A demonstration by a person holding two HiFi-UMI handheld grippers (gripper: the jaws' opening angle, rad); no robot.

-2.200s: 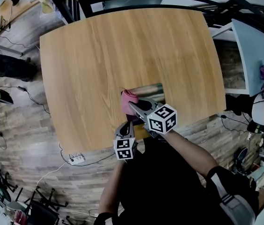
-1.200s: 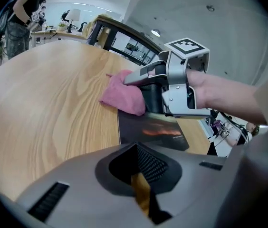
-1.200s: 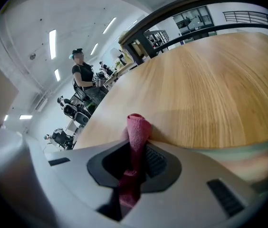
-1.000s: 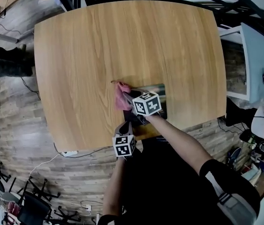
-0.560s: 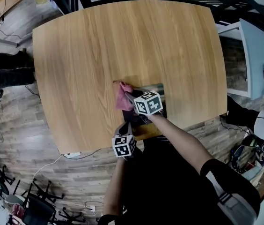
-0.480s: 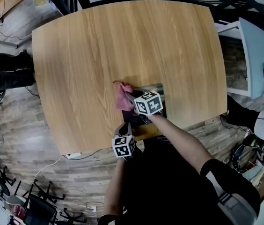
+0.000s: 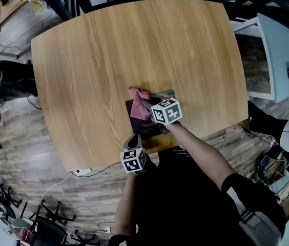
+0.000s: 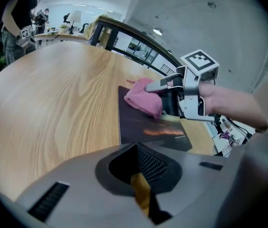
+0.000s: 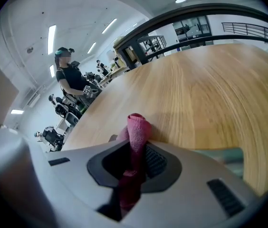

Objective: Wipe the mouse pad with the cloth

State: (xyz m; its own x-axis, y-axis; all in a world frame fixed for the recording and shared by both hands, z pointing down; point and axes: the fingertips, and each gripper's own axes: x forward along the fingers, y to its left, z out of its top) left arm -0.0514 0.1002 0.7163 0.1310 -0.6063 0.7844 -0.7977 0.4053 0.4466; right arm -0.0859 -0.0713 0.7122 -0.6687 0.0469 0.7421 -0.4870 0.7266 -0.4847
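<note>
the soft, light cloth sits bunched on the mouse pad near its upper-left corner, mid-frame on the table. the right gripper fingers pinch it tight. the left gripper fingers close on a thin tan strip, likely the floppy pad's near edge.

A wooden table stands on plank flooring under strip lights.

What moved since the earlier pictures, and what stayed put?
The right gripper, shut on the pink cloth, slid the cloth a little rightward, from the left edge of the mouse pad further onto it. The left gripper stayed at the mouse pad's near edge, and the mouse pad kept its place on the table.
</note>
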